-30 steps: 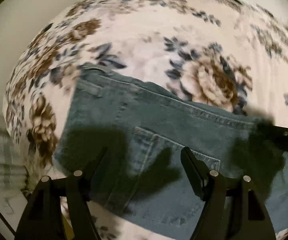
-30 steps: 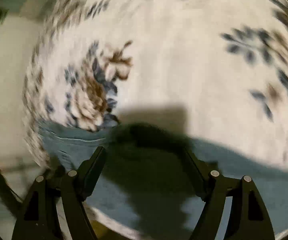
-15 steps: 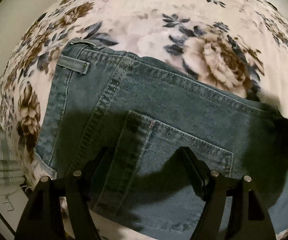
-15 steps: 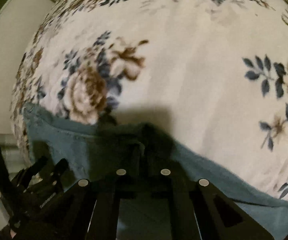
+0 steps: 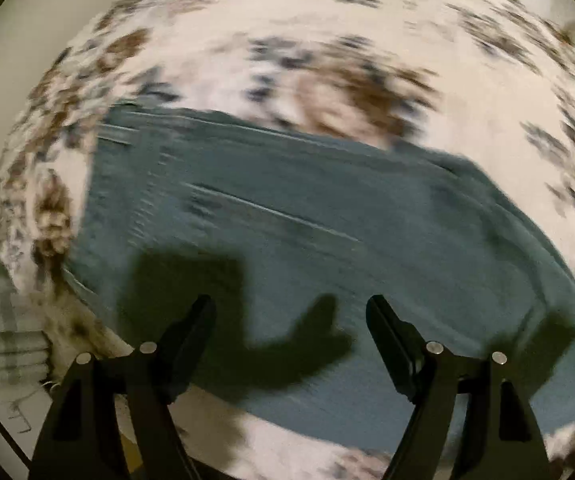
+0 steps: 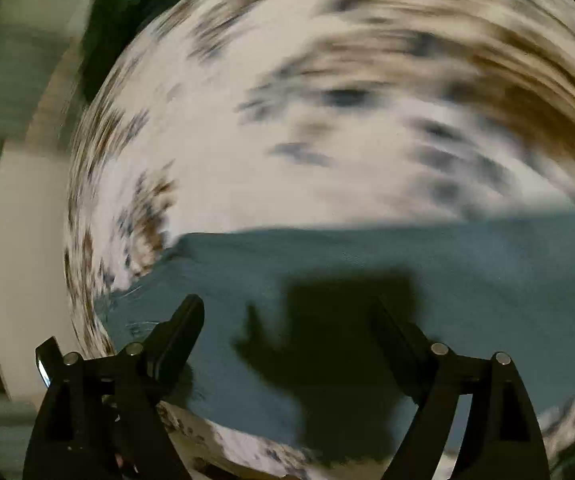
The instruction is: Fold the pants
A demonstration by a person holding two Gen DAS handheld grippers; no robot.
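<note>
Lying flat on a cream bedspread w/ brown-and-blue flower print (image 5: 467,92), the blue denim pants (image 5: 287,208) spread across the lower half of both wrist views, both frames heavily motion-blurred. Left gripper (image 5: 289,334) hung above the denim w/ jaws spread wide, nothing between them, its shadow falling on the fabric just ahead; the pants' stitched seam lines ran diag. across the cloth. Right gripper (image 6: 291,336) was likewise wide apart & empty over the pants (image 6: 487,264), near their left edge where the bedspread (image 6: 247,152) showed.
</note>
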